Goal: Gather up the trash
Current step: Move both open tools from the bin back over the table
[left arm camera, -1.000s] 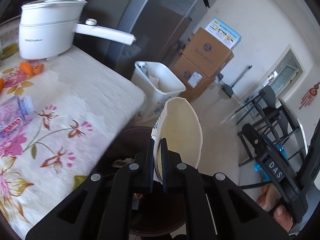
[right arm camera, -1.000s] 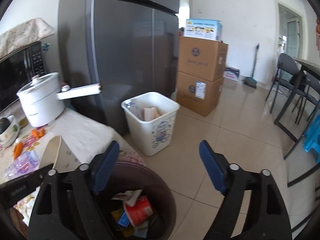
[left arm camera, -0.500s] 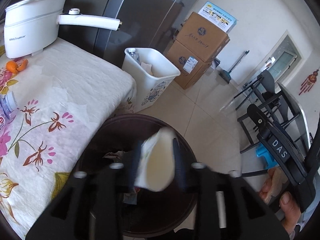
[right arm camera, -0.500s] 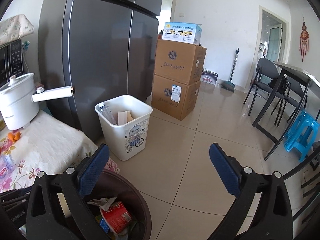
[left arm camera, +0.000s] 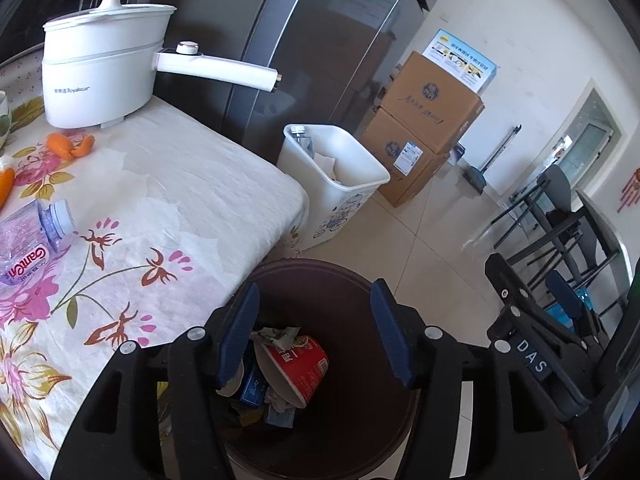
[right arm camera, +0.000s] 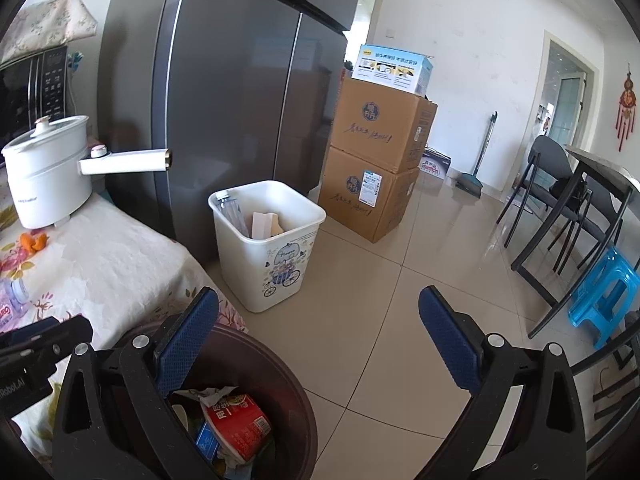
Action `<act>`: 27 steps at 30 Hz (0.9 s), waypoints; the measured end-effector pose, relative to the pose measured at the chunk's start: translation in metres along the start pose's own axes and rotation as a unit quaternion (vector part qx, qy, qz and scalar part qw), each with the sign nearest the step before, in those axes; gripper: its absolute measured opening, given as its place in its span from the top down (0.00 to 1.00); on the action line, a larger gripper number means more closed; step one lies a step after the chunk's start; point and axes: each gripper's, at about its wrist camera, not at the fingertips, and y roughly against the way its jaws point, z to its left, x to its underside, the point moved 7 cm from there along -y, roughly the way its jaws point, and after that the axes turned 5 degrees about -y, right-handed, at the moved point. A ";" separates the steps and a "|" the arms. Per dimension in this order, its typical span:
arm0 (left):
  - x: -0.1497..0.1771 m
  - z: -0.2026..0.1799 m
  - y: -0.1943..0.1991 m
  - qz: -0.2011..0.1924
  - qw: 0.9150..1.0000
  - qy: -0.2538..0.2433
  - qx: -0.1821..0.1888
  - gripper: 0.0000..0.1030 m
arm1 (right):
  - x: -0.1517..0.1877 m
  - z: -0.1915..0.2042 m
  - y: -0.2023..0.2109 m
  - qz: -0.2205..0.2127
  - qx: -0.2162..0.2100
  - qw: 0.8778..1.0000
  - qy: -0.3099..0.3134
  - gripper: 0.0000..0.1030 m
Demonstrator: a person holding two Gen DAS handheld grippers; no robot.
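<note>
Left wrist view: the left gripper (left arm camera: 316,332) hangs over the dark round trash bin (left arm camera: 360,280); its jaws have just been opening and nothing sits between them. A red instant-noodle cup (left arm camera: 298,368) lies tipped in the bin, mouth toward lower left. On the floral tablecloth (left arm camera: 180,200) stand a white "Royalstar" pot (left arm camera: 100,76) and a "Ganten" bottle (left arm camera: 32,240).

Right wrist view: the right gripper (right arm camera: 320,340) gapes wide, empty, its left finger above the bin's rim. A white wastebasket (right arm camera: 268,240) stands beside the refrigerator (right arm camera: 240,100).

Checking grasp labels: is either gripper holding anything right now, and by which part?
Nothing is held. The left gripper, fingers just opened, hangs empty over the brown bin; the right gripper is open and empty too.
</note>
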 end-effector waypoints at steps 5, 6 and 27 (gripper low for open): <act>-0.003 0.010 0.004 -0.008 1.000 0.005 -0.028 0.33 | 0.001 0.011 0.001 0.002 -0.008 1.000 0.004 0.07; -0.004 0.014 0.006 -0.011 0.999 0.006 -0.037 0.30 | 0.001 0.015 0.002 0.002 -0.011 1.000 0.006 0.07; -0.006 0.104 0.042 -0.027 0.990 0.081 -0.115 0.26 | -0.001 0.103 0.009 0.007 -0.074 0.996 0.042 0.07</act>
